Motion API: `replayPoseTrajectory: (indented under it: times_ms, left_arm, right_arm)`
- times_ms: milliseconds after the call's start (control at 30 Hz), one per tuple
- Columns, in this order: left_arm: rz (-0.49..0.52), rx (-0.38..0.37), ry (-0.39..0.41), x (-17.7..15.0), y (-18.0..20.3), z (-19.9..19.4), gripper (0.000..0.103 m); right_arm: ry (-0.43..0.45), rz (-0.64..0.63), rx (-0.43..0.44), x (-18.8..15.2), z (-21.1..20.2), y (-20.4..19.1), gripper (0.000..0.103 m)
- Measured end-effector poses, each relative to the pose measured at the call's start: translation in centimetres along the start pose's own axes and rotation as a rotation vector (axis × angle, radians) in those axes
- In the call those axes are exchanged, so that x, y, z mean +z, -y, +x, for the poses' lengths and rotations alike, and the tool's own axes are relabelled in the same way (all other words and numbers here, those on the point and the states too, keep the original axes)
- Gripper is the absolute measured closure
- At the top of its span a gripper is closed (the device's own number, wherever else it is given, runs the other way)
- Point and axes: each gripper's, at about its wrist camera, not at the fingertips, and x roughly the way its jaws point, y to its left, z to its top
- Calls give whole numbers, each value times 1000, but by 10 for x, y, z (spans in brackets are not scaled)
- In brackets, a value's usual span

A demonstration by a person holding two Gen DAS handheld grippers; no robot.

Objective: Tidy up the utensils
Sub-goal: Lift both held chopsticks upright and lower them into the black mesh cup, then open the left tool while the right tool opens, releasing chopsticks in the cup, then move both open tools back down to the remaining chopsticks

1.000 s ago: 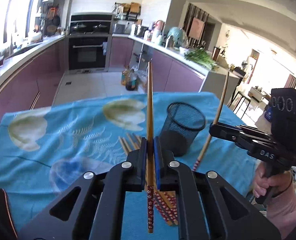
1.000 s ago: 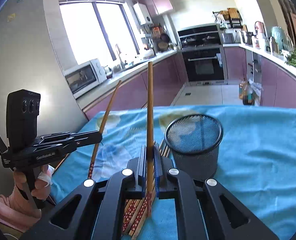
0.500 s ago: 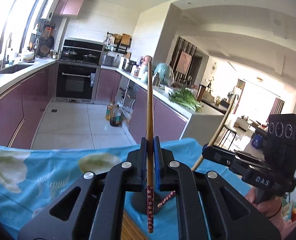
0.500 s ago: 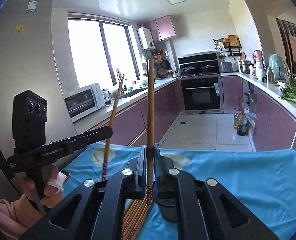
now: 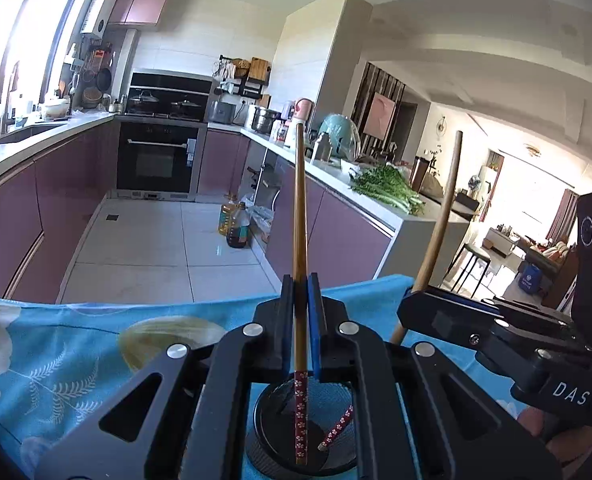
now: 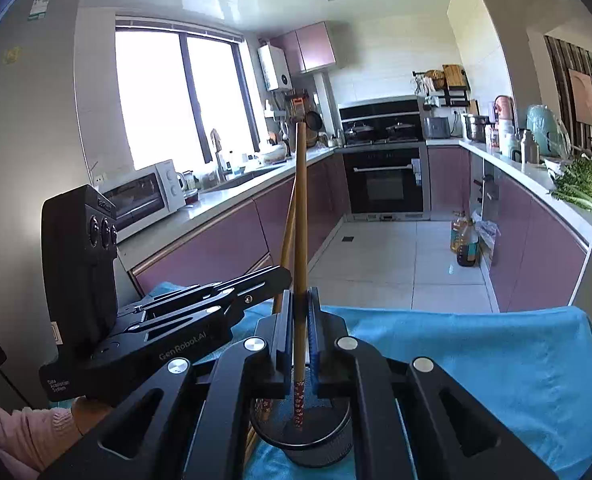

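My left gripper (image 5: 300,284) is shut on a wooden chopstick (image 5: 300,208) held upright, its red flowered end inside the black mesh cup (image 5: 271,432) below. My right gripper (image 6: 300,300) is shut on a second chopstick (image 6: 300,208), also upright, with its flowered tip (image 6: 299,404) in the same cup (image 6: 328,440). Each gripper shows in the other view: the right one (image 5: 412,300) at the right with its chopstick (image 5: 440,220) slanted, the left one (image 6: 283,276) at the left. Both stand directly above the cup.
The cup stands on a blue flowered cloth (image 5: 75,352) over the table; its far edge (image 6: 496,312) drops to the kitchen floor. A few loose chopsticks (image 6: 249,444) lie left of the cup. Purple counters, an oven and a microwave (image 6: 143,196) lie beyond.
Both grippers have come together over the mesh cup and lowered, so both chopstick ends now sit inside it. The views tilted up from the table toward the kitchen.
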Motion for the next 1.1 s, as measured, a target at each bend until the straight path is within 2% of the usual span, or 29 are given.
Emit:
replayPoseTrajectory:
  times_ms: [267, 300, 367, 400, 467, 500, 667, 733, 800, 933, 1100]
  left_arm:
    - [53, 2, -136, -36, -12, 28, 95]
    - [55, 4, -154, -38, -13, 32, 94]
    - [59, 1, -187, -43, -19, 34, 81]
    - [65, 7, -189, -44, -21, 33, 77]
    - [75, 17, -183, -45, -25, 28, 75]
    - [70, 15, -181, -45, -28, 25, 71]
    - [58, 42, -137, -40, -39, -9, 64]
    - [66, 53, -116, -40, -46, -30, 55]
    - [72, 67, -102, -42, -51, -50, 53]
    - [99, 116, -122, -59, -65, -85, 47]
    - [106, 154, -218, -93, -84, -96, 47]
  right_arm:
    - [-168, 25, -9, -22, 37, 6, 97]
    - [-176, 30, -13, -22, 40, 6, 96]
    - [-187, 42, -34, -23, 47, 9, 95]
    - [-189, 48, -41, -23, 49, 10, 92]
    - [-182, 59, -57, -25, 50, 12, 75]
    - [-175, 61, -62, -25, 49, 12, 75]
    - [-125, 58, -61, -30, 30, 2, 70]
    - [-101, 41, -41, -32, 17, -6, 63]
    - [-81, 17, -8, -34, 4, -16, 59]
    - [-76, -29, 80, -47, -15, -41, 58]
    - [-160, -50, 115, -75, -5, -61, 58]
